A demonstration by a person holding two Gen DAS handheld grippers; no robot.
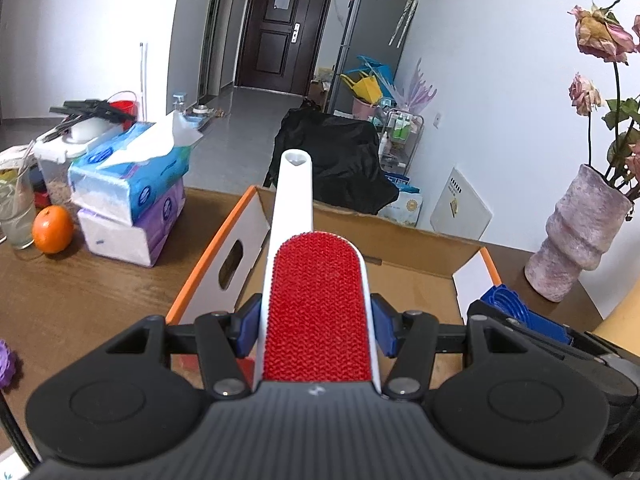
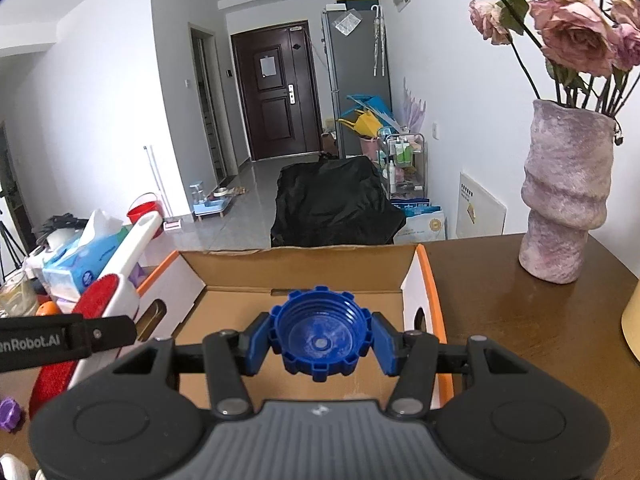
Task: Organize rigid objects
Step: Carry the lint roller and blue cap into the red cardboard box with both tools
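My left gripper (image 1: 316, 330) is shut on a lint brush (image 1: 316, 308) with a red pad and a white handle, held above the open cardboard box (image 1: 404, 240); the handle points away over the box's far wall. The brush also shows in the right wrist view (image 2: 108, 292), at the left. My right gripper (image 2: 320, 344) is shut on a blue ridged screw cap (image 2: 320, 332), its hollow side facing the camera, above the box (image 2: 304, 264). The cap and right gripper show at the right in the left wrist view (image 1: 516, 312).
The box sits on a brown wooden table (image 1: 80, 300). Stacked tissue packs (image 1: 132, 196), an orange (image 1: 52, 229) and a glass (image 1: 16, 216) stand to the left. A pink vase (image 2: 568, 196) with dried roses stands to the right. A purple object (image 2: 10, 412) lies at the near left.
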